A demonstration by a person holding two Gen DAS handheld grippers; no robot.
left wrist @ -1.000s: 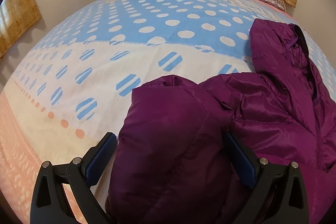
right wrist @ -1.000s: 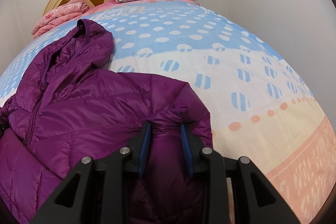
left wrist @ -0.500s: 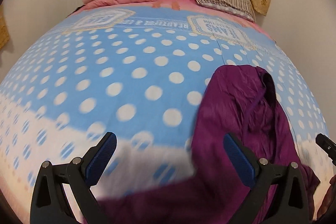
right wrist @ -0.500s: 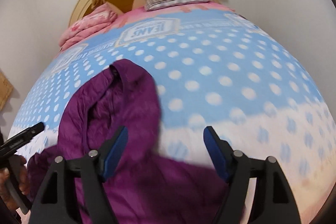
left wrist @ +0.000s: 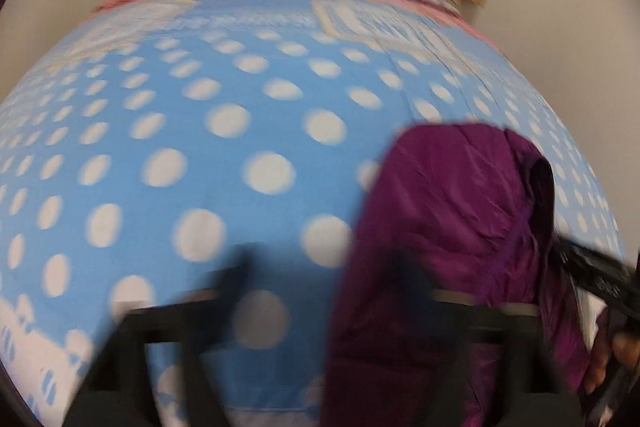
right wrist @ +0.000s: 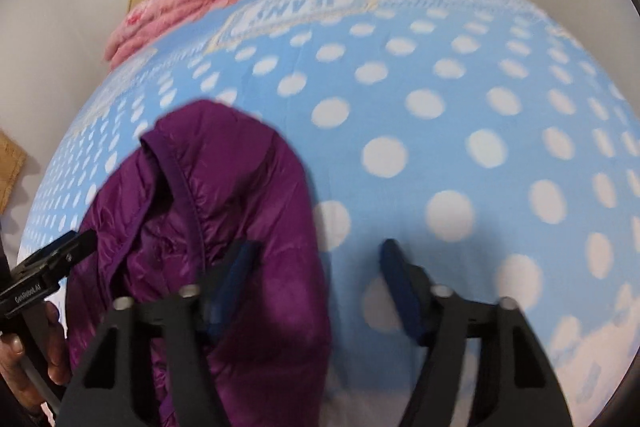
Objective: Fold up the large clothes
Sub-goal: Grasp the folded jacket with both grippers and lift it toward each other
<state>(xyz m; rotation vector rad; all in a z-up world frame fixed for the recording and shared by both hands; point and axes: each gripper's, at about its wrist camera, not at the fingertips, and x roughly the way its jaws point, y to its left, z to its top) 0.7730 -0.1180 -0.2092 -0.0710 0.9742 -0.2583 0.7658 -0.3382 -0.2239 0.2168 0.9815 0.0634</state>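
While glossy quilted purple jacket [right wrist: 224,227] lies crumpled on polka-dot bedspread [right wrist: 440,131], both jaws spread, empty.

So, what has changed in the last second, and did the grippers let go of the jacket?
Yes. The right gripper, shut on a sleeve fold a second ago, now stands open and empty. The left gripper, then open around the other sleeve, is open too, though blurred. Both have moved up the bed towards the hood of the purple jacket. The jacket lies on the dotted bedspread as before; the pillows are unchanged.
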